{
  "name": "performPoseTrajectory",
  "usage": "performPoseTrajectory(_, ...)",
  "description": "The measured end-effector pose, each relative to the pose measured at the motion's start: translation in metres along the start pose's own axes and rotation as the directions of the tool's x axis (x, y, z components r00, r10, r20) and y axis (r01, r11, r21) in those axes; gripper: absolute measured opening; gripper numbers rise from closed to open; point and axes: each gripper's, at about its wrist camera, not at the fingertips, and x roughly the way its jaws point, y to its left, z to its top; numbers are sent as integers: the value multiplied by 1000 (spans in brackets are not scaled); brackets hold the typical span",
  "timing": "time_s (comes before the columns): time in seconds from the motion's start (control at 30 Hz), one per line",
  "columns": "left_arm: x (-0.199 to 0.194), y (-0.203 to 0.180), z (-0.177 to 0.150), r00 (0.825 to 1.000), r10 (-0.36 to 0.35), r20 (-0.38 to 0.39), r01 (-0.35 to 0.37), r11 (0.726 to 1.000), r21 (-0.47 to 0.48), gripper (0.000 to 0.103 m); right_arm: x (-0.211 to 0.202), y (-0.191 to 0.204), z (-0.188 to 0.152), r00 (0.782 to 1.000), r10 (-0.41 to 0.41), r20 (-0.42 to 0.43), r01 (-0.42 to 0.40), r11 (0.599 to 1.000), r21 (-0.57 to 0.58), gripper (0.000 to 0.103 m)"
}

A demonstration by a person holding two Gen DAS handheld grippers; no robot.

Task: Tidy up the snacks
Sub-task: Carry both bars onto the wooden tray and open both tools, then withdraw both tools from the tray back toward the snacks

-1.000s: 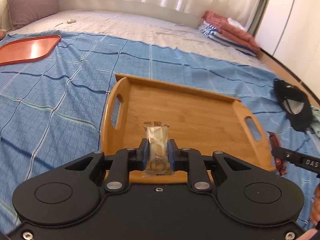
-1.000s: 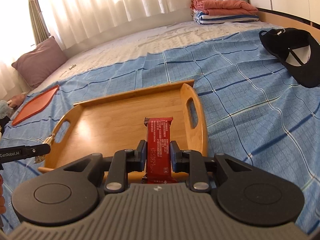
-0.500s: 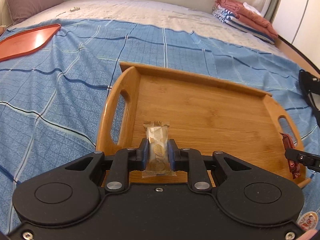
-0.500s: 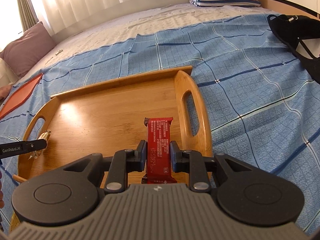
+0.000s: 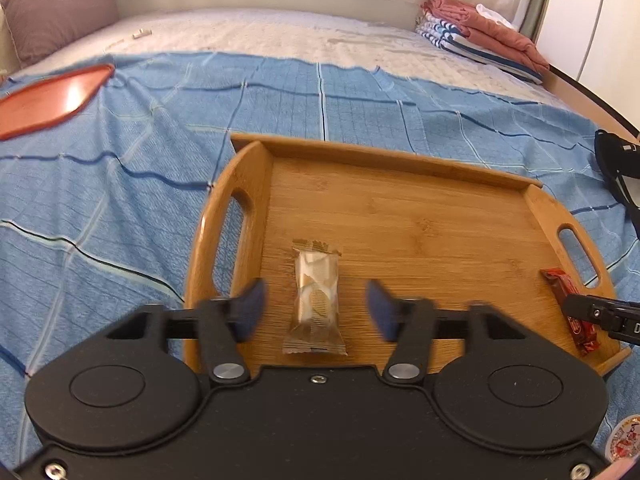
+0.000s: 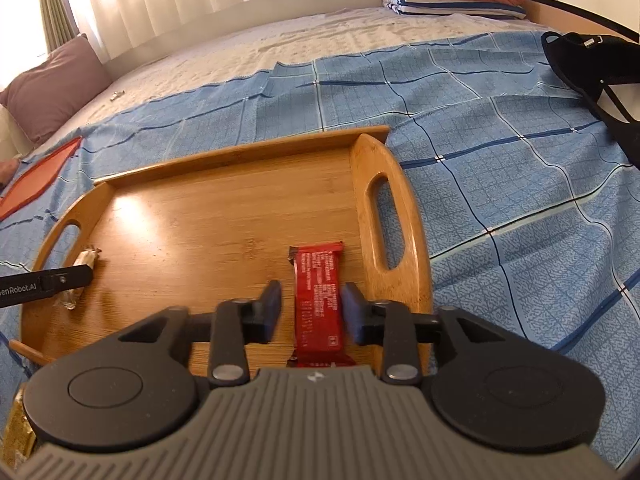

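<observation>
A wooden tray with cut-out handles lies on the blue checked bedspread. My left gripper is opening; its blue pads stand apart from the gold-and-white snack packet, which lies loose on the tray floor near the left handle. My right gripper is opening too, and the red snack bar rests on the tray by the right handle, between the pads with a gap on each side. Each view shows the other gripper's finger beside its snack: the red bar and the gold packet.
An orange tray lies far left on the bedspread. A black bag sits at the right, folded towels at the back right, a mauve pillow at the back left. Another snack wrapper shows at the lower left corner.
Both grippers came down over the tray, then their jaws parted. The gold packet and the red bar left the pads and now lie on the tray floor.
</observation>
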Motion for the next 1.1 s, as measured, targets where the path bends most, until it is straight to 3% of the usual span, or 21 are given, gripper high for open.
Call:
performPoseTrajectory(0.17, -28, -5, -4, 999, -3, 46, 1, 999, 46, 79, -16, 6, -2, 1000, 3, 17, -2, 1000, -22, 62)
performPoseTrajectory(0.27, -50, -6, -8, 998, -8, 64, 3, 998, 64, 82, -30, 13, -5, 999, 9, 33, -7, 998, -57, 67)
performPoseTrajectory(0.43, -91, -5, -25, 996, -21, 90, 12, 995, 99, 84, -60, 23, -17, 997, 40, 67, -34, 995, -97, 80)
performPoseTrajectory(0.73, -162, 2, -76, 986, -84, 142, 72, 994, 88, 85, -115, 33, -56, 992, 72, 104, -54, 985, -161, 84)
performPoseTrajectory(1.1, -215, -5, -135, 976, -84, 201, 55, 987, 149, 87, -168, 36, -110, 985, 77, 157, -45, 979, -201, 87)
